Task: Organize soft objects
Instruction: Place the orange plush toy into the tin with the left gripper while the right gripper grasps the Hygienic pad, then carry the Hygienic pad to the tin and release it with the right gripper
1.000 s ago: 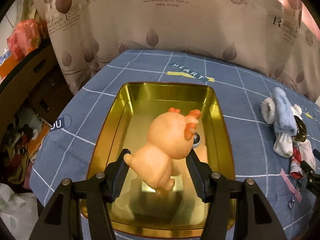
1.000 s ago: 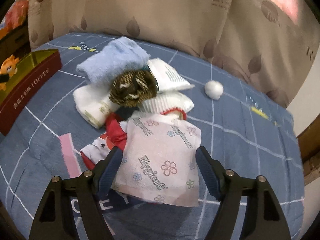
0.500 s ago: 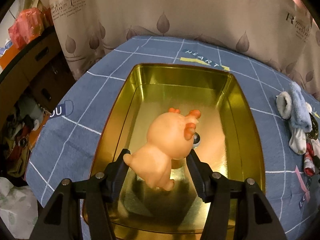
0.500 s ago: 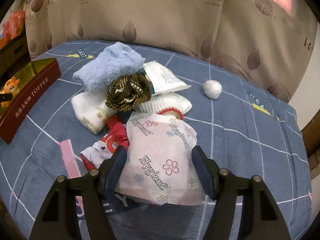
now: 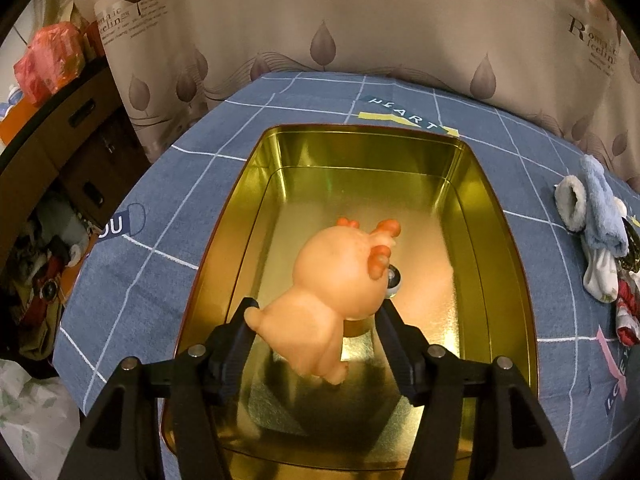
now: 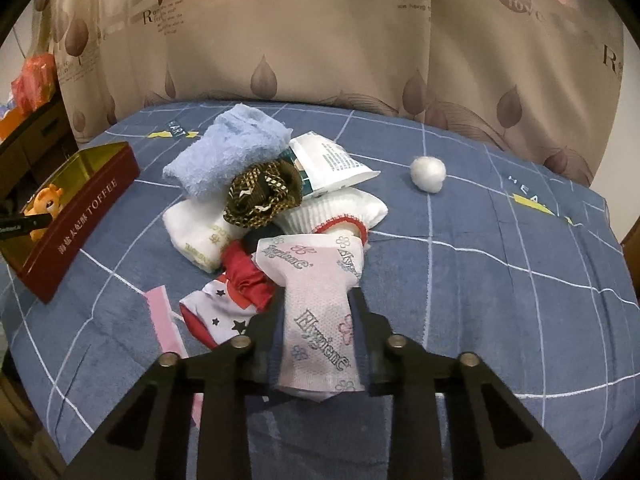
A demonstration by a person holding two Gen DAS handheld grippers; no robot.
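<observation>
An orange plush toy [image 5: 336, 280] hangs between the fingers of my left gripper [image 5: 316, 306], low over the floor of the gold tin [image 5: 504, 240]. Its tail touches the left finger and its head the right one, while the jaws are opening. My right gripper [image 6: 318, 296] is shut on a pink flower-printed tissue pack [image 6: 316, 304], squeezed narrow between the pads. Beyond it lies a pile: a blue fluffy sock [image 6: 228, 156], a brown patterned cloth [image 6: 264, 194], white socks [image 6: 196, 236], a white packet [image 6: 328, 164] and a red-and-white star cloth [image 6: 224, 312].
A cotton ball [image 6: 428, 172] lies alone on the blue checked cover, right of the pile. The tin's red side [image 6: 80, 216] stands at the left of the right wrist view. A leaf-print curtain [image 5: 360, 40] closes the back. A brown cabinet [image 5: 60, 140] and floor clutter lie left.
The right gripper has closed on the tissue pack, pinching it narrow. The left gripper with the toy has moved further over the tin and sunk a little.
</observation>
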